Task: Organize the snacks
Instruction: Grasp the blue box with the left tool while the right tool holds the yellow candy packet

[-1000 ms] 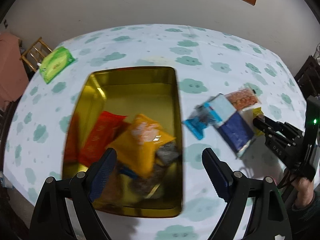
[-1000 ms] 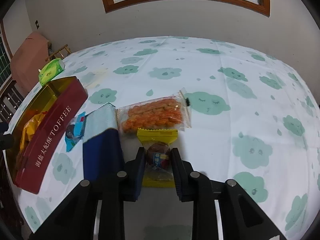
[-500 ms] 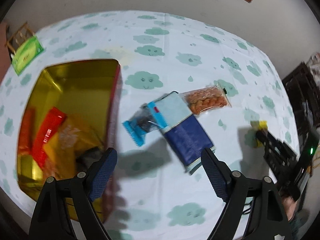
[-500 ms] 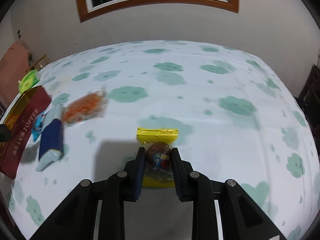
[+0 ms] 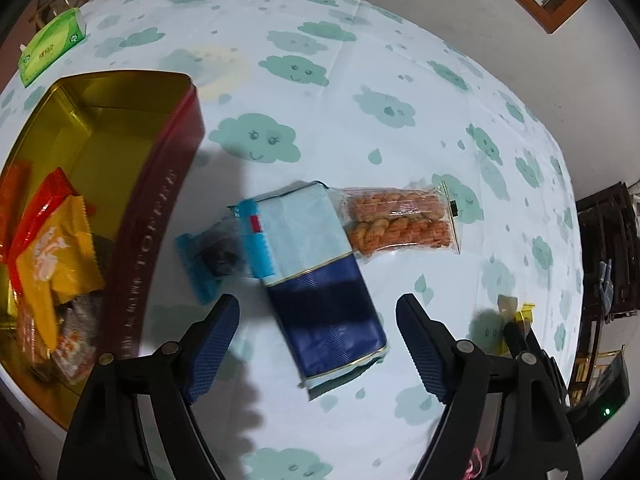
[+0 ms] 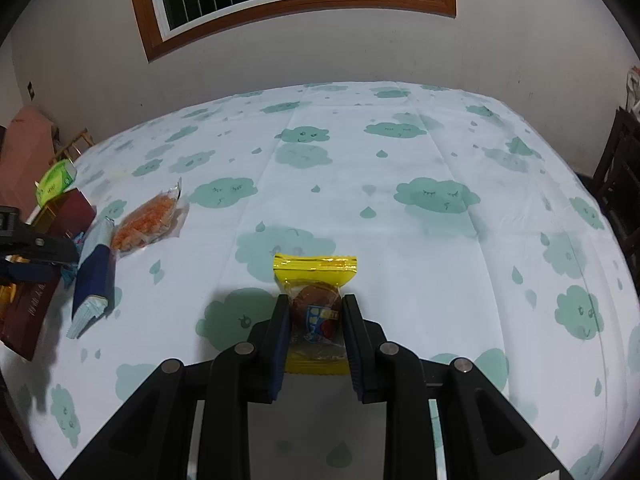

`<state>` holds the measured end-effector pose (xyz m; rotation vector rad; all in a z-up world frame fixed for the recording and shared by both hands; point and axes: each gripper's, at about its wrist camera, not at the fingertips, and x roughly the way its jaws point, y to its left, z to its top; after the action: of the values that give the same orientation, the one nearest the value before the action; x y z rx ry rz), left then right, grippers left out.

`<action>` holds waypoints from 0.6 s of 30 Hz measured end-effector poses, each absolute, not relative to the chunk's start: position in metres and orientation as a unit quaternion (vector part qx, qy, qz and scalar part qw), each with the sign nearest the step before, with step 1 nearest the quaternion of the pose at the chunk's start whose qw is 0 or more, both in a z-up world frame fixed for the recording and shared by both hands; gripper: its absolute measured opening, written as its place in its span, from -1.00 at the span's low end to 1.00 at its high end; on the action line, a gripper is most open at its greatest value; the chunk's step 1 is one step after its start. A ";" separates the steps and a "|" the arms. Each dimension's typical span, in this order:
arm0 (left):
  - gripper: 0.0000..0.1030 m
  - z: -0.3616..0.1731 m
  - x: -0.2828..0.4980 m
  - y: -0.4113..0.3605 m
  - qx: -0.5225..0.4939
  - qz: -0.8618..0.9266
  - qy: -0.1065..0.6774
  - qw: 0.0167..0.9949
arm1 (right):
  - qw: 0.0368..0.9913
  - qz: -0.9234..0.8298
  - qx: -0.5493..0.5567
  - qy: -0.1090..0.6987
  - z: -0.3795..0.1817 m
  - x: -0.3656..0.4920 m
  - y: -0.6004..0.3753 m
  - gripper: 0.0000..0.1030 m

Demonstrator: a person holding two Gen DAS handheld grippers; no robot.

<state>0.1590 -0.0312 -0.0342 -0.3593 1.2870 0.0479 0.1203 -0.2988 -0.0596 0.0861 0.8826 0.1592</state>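
At the left of the left wrist view sits the tin (image 5: 168, 208) on the surface (image 5: 400, 60); blue packet (image 5: 320, 280) at centre, left gripper (image 5: 318, 344) jaws closing around it, not touching. Right gripper (image 6: 314, 344) jaws clamp the yellow snack (image 6: 316, 276).

tin (image 5: 120, 128): metal, glossy gold inside, dark red satin outside
tablecloth (image 5: 360, 60): smooth cloth, matt, creased in straight fold lines
blue pack (image 5: 320, 280): glossy film, fine ribbed texture
cracker bag (image 5: 400, 220): clear shiny plastic, at 2 o'clock from the blue pack
yellow snack (image 6: 316, 280): glossy plastic wrapper, crimped edge at 12 o'clock
pads (image 5: 214, 340): blue, ribbed, matt
window frame (image 6: 300, 2): varnished wood
tissue pack (image 5: 50, 50): green, slightly shiny wrap
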 end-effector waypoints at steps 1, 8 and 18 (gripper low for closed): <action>0.49 -0.036 0.160 -0.034 -0.163 0.025 0.599 0.784 | 0.900 0.078 0.044 0.426 -0.060 0.120 -0.300 -0.50; 0.42 -0.048 0.165 -0.042 -0.148 0.041 0.600 0.785 | 0.900 0.078 0.045 0.426 -0.060 0.120 -0.301 -0.49; -0.04 -0.052 0.160 -0.043 -0.095 0.026 0.602 0.792 | 0.900 0.082 0.052 0.426 -0.060 0.120 -0.303 -0.50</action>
<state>0.1602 -0.0433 -0.0524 -0.2034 1.2957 0.0553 0.1197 -0.3029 -0.0604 0.1083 0.8817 0.1696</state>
